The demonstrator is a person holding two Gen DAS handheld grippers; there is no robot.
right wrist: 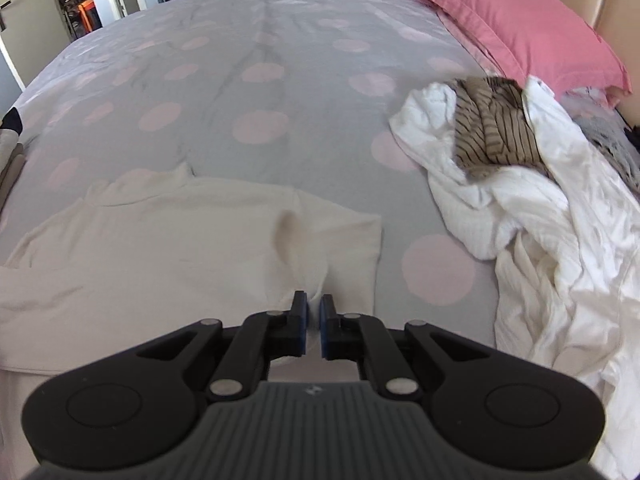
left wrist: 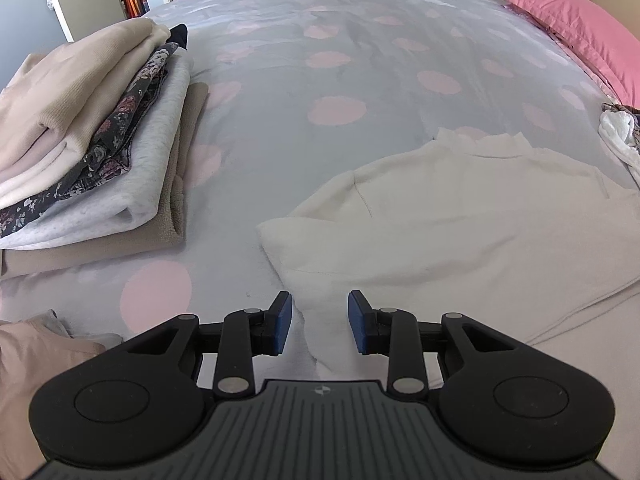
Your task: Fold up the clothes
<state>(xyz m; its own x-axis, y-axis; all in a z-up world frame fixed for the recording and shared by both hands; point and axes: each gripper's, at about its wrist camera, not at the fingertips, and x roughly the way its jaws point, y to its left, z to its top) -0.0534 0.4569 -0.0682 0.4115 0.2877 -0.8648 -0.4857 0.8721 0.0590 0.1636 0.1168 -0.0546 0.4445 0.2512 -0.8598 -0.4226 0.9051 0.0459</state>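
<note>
A cream long-sleeved top lies flat on the bed, collar pointing away from me. My left gripper is open just above the folded-in left sleeve, its blue pads on either side of the sleeve's edge. In the right wrist view the same top is puckered into a ridge that runs to my right gripper, which is shut on the cream fabric near its right side.
A stack of folded clothes stands at the left of the dotted grey bed cover. At the right lies a rumpled white pile with a brown striped garment. A pink pillow is behind, a pale pink garment near left.
</note>
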